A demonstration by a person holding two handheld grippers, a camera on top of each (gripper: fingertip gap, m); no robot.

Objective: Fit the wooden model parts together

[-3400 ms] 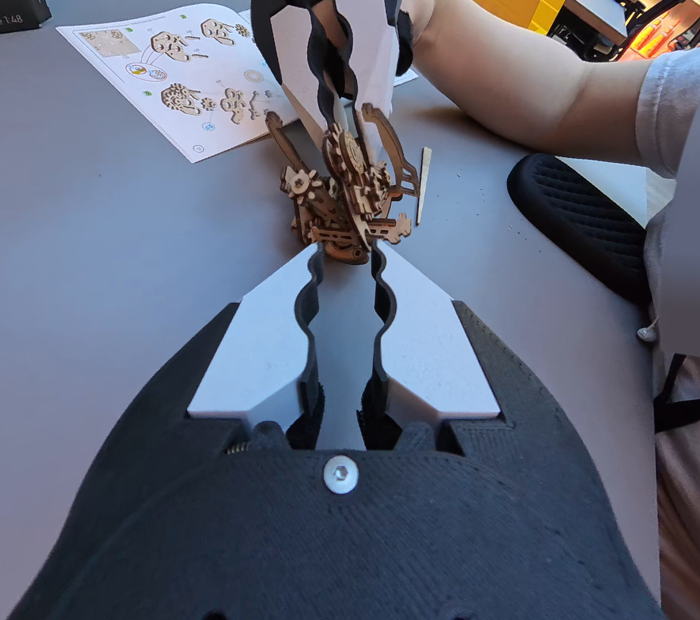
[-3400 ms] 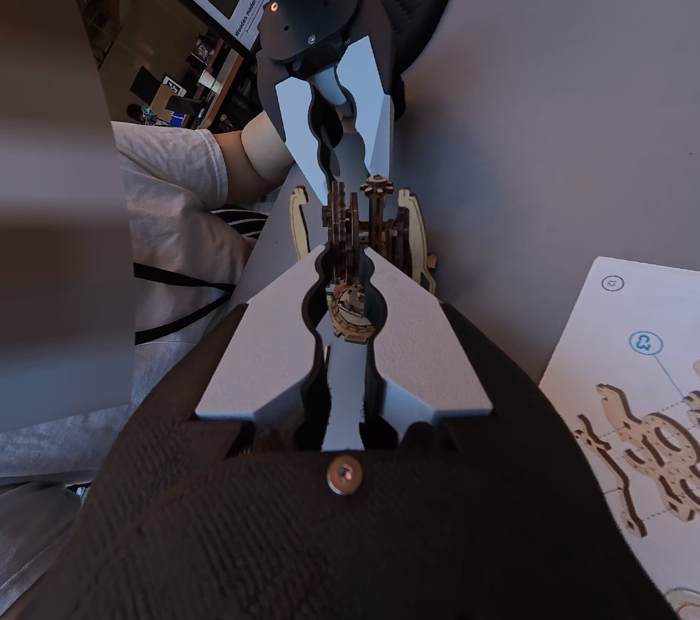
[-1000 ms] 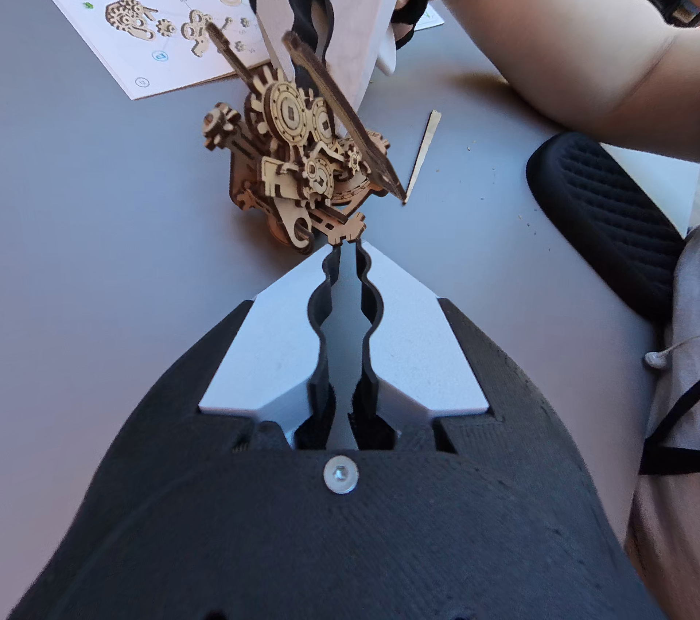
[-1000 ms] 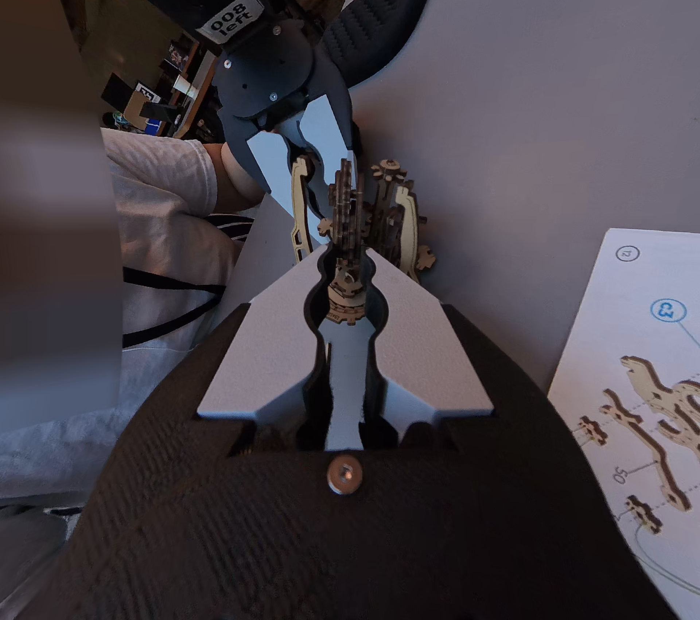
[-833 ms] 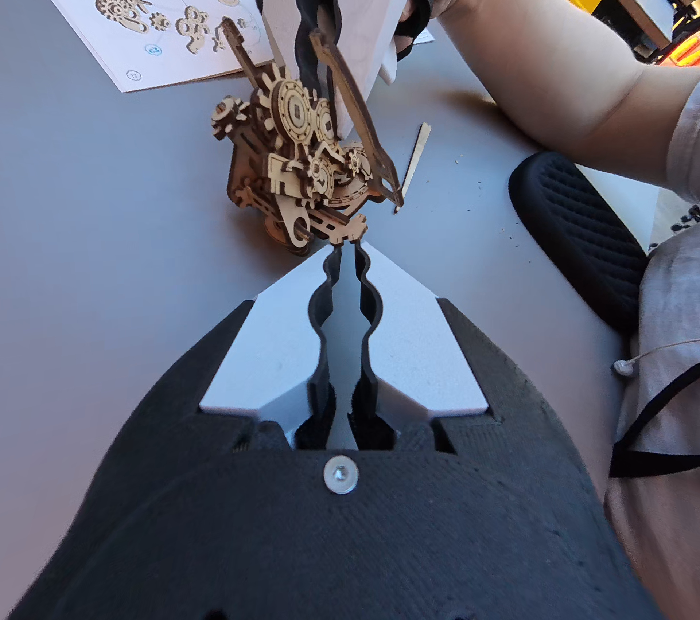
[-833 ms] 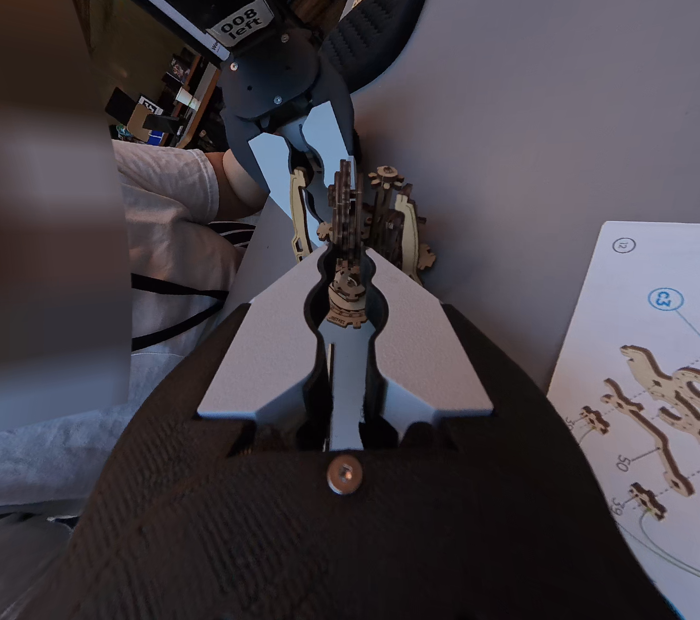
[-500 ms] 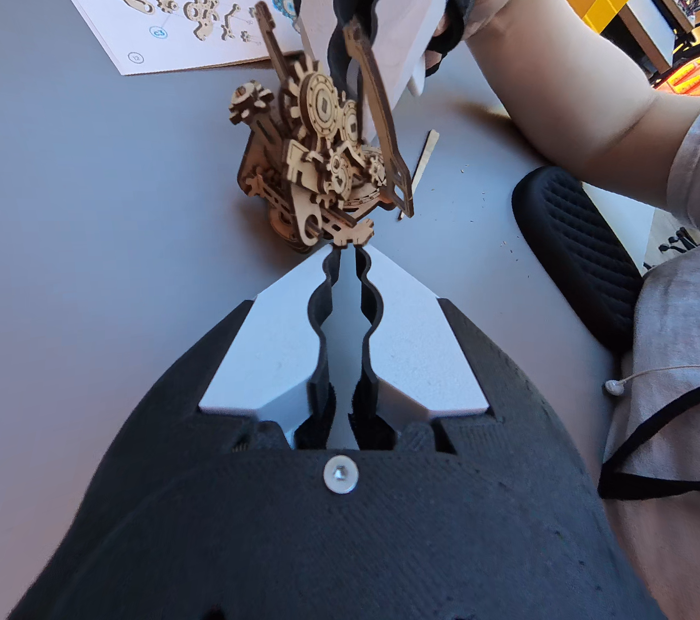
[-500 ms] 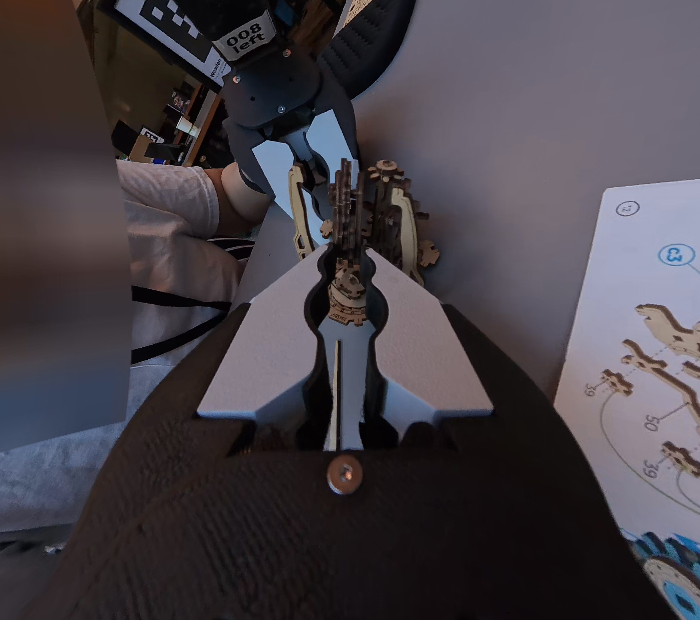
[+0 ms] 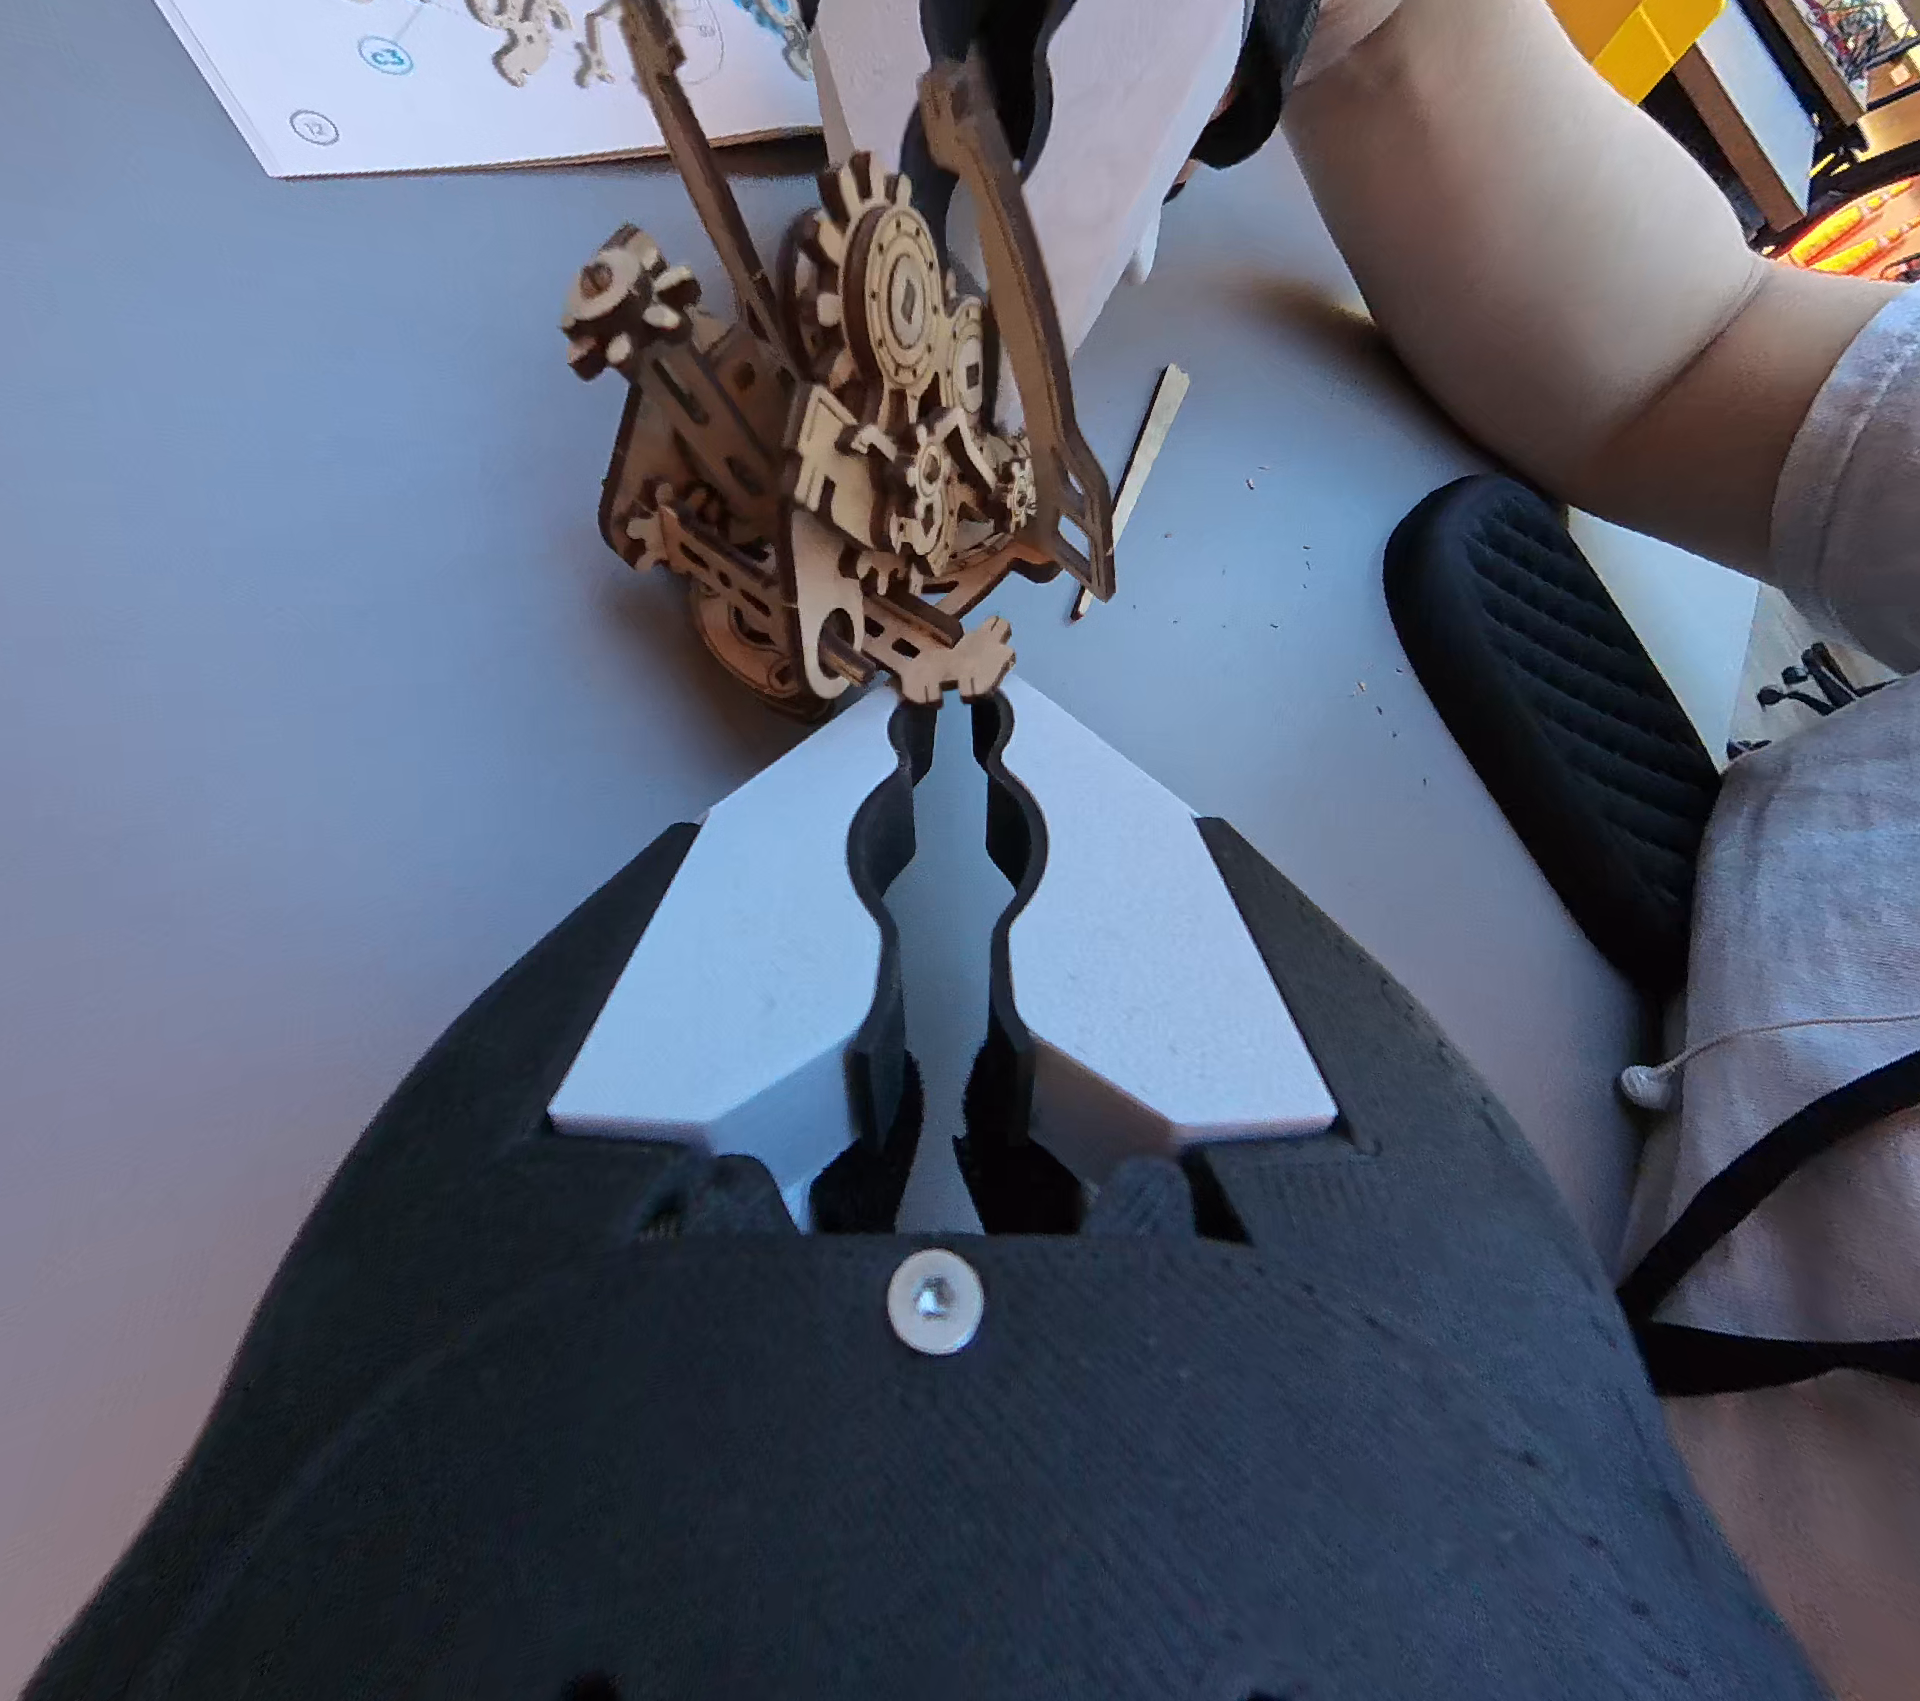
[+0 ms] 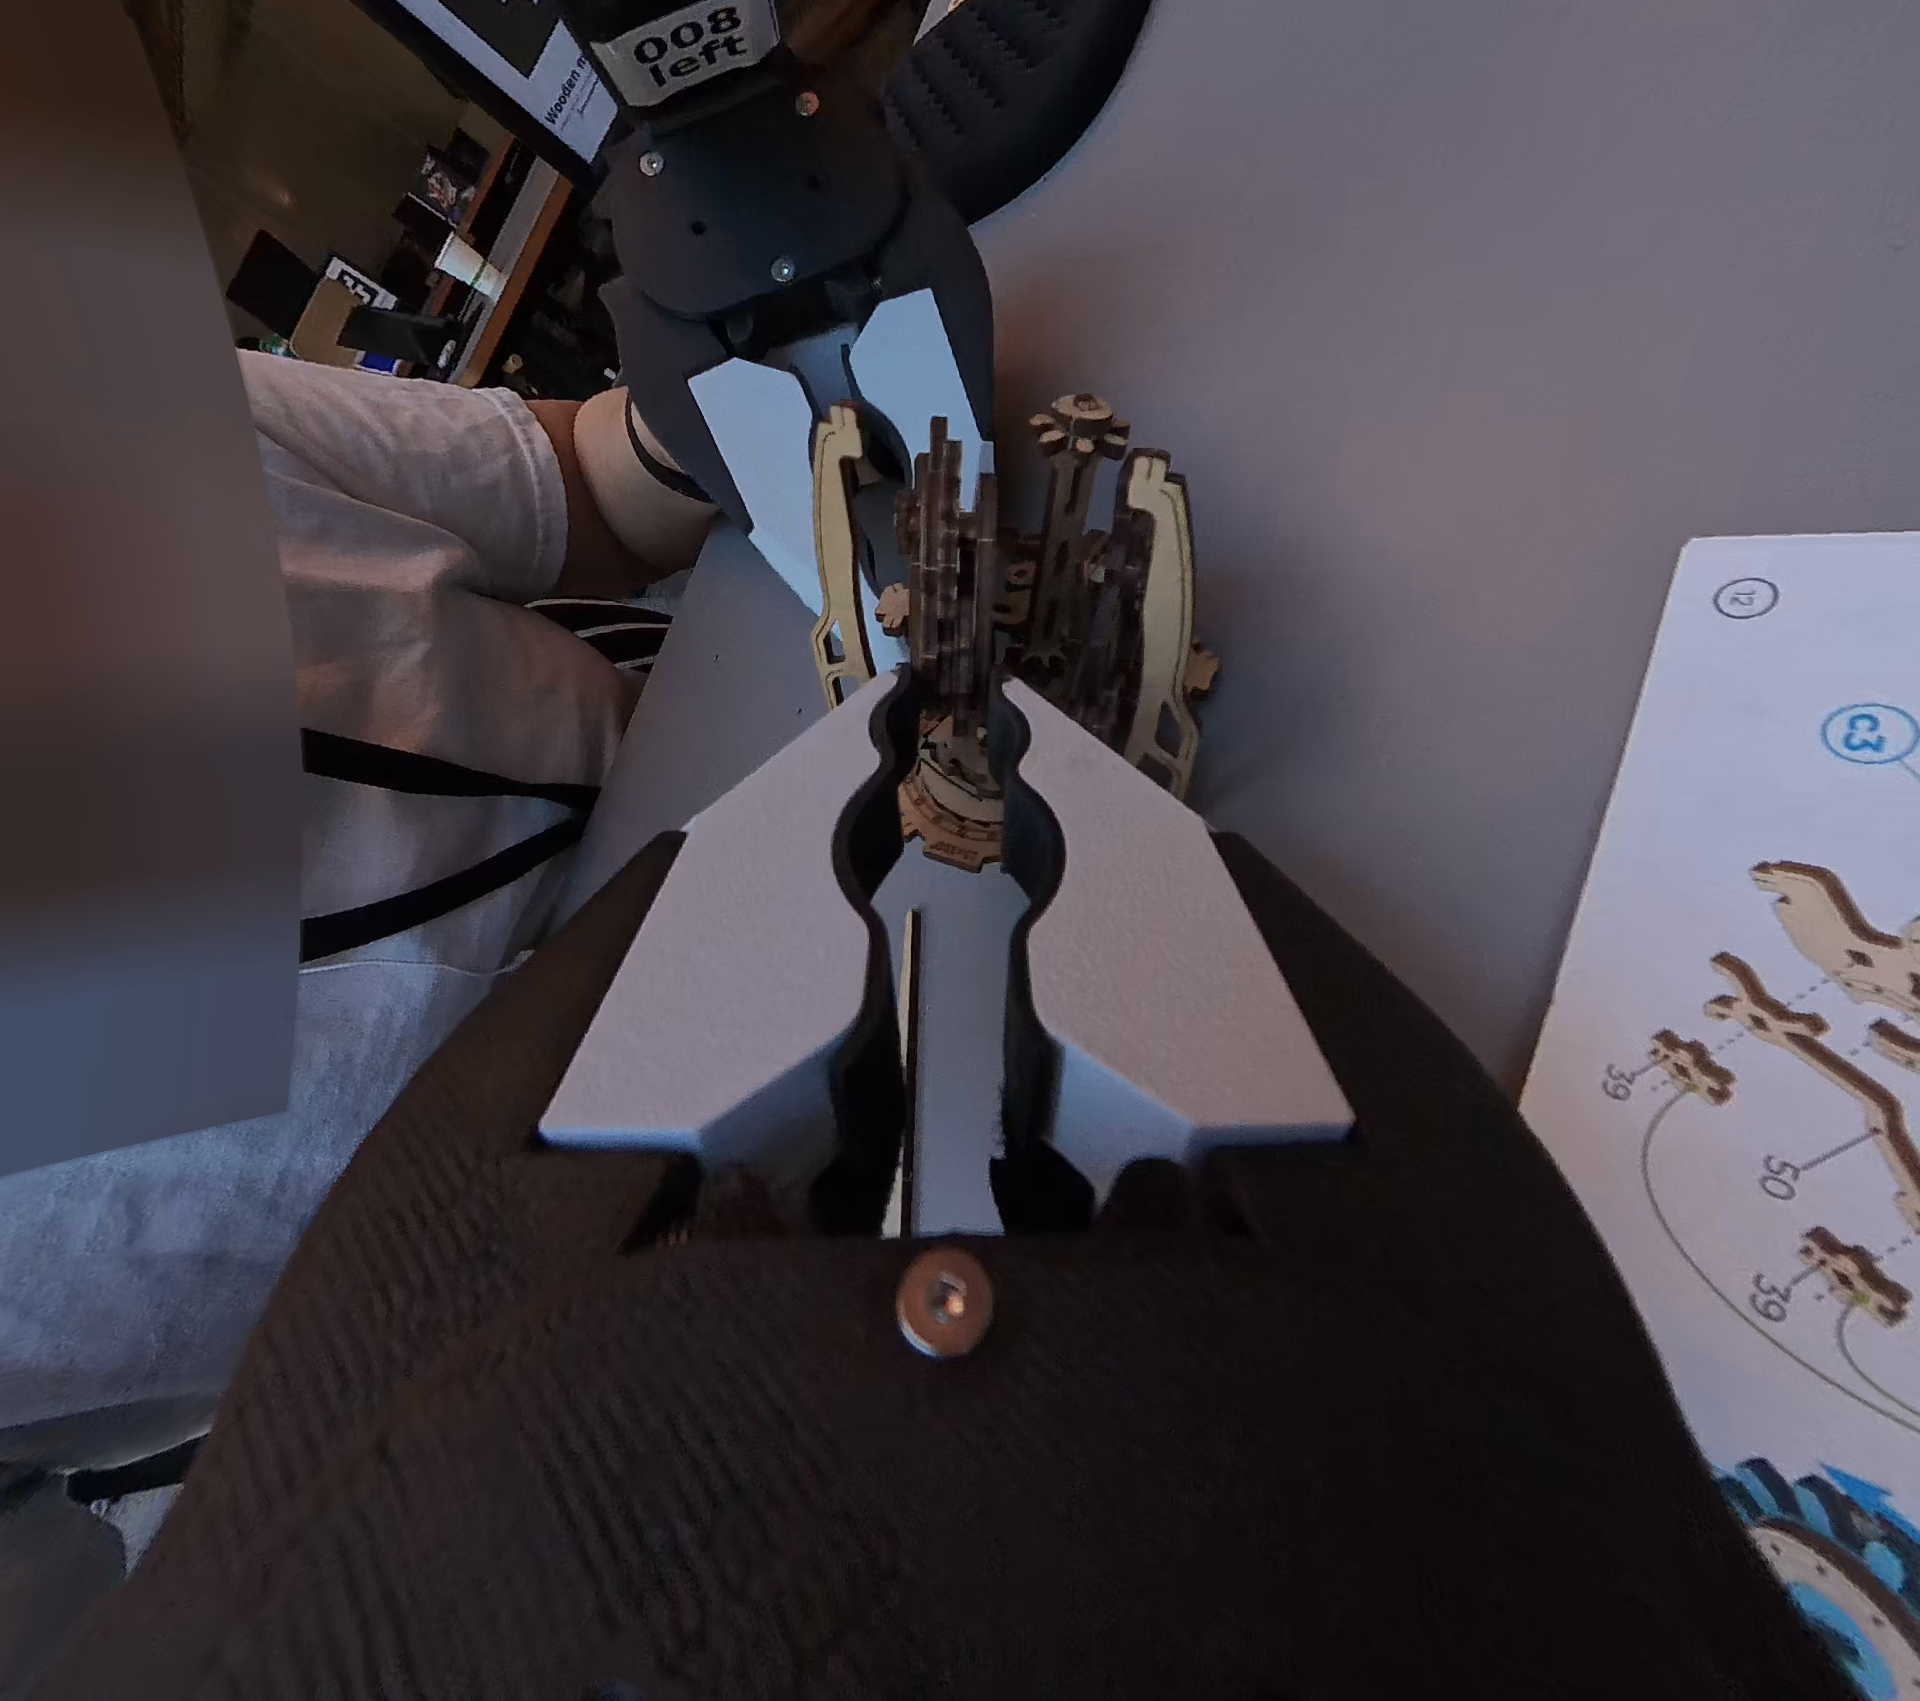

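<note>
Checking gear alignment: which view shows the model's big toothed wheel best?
Left wrist view: the big toothed wheel faces the camera, teeth and hub visible. Right wrist view shows it only edge-on, partly behind the right gripper.

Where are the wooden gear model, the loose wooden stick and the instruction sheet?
wooden gear model (image 9: 904, 321), left wrist view, on its large gear face.
loose wooden stick (image 9: 1148, 446), left wrist view, mid-length.
instruction sheet (image 9: 260, 41), left wrist view, bare white paper.

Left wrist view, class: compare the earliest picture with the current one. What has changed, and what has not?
The left gripper narrowed and let go of the model's base; its tips now sit just short of it. The model tilted left. The right gripper stays shut on the gears; the loose stick lies unmoved.
</note>
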